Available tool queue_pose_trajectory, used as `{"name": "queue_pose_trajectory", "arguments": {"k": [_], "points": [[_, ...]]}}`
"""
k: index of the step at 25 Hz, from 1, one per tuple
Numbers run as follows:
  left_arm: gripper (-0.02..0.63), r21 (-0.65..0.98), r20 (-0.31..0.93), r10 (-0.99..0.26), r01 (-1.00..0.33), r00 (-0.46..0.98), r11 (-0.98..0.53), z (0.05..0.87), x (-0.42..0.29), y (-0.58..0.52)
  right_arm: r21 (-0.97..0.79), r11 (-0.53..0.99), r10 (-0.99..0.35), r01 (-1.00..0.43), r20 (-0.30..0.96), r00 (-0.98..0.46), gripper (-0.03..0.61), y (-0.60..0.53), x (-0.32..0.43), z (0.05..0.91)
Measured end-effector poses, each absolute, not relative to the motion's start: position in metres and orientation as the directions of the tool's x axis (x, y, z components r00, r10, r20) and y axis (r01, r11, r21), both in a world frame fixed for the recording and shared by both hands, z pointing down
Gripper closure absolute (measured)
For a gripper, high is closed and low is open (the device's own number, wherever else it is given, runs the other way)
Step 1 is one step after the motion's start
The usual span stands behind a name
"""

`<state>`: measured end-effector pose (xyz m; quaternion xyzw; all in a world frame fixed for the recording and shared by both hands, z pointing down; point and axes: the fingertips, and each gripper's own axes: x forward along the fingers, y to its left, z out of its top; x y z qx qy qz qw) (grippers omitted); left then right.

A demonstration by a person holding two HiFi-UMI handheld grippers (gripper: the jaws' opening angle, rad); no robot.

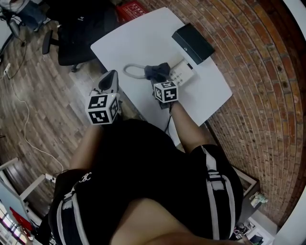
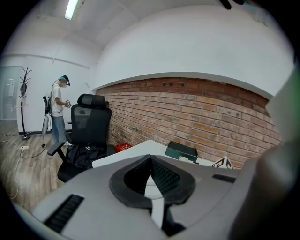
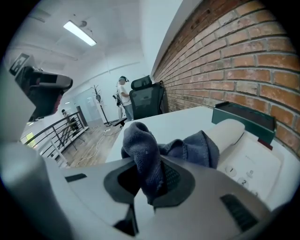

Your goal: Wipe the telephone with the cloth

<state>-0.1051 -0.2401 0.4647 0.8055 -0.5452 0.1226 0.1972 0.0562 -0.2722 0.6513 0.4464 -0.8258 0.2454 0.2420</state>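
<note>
A white telephone (image 1: 184,72) sits on the white table (image 1: 143,43); in the right gripper view I see its keypad (image 3: 251,164) and handset (image 3: 229,131). A dark grey cloth (image 1: 157,72) lies bunched against the phone's left side. My right gripper (image 1: 161,80) is shut on the cloth (image 3: 145,154), which spills up out of the jaws and rests against the handset. The phone's coiled cord (image 1: 133,72) loops to the left. My left gripper (image 1: 109,80) hangs off the table's near-left edge, shut with nothing in it (image 2: 151,176).
A dark box (image 1: 192,43) stands behind the phone by the brick wall, also seen as a green box (image 2: 180,151). A black office chair (image 1: 76,33) with a bag is left of the table. A person (image 2: 58,110) stands far off. A red crate (image 1: 131,9) lies on the floor.
</note>
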Motion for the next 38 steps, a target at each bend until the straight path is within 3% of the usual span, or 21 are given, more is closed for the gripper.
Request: {"name": "queue_pose_trajectory", "arguments": {"k": [7, 28, 38], "points": [[0.612, 0.192, 0.419, -0.832, -0.931, 0.365, -0.311, 0.467, -0.109, -0.237, -0.236, 0.520, -0.518, -0.821, 0.677, -0.523, 0.554, -0.240, 0.047, 0.678], [0.612, 0.191, 0.436, -0.824, -0.932, 0.362, -0.308, 0.472, -0.105, -0.233, -0.331, 0.502, -0.443, -0.799, 0.695, -0.566, 0.554, -0.227, 0.096, 0.675], [0.612, 0.180, 0.439, -0.831, -0.940, 0.341, -0.290, 0.473, -0.112, -0.229, -0.303, 0.440, -0.525, -0.845, 0.677, -0.516, 0.554, -0.243, 0.111, 0.666]]}}
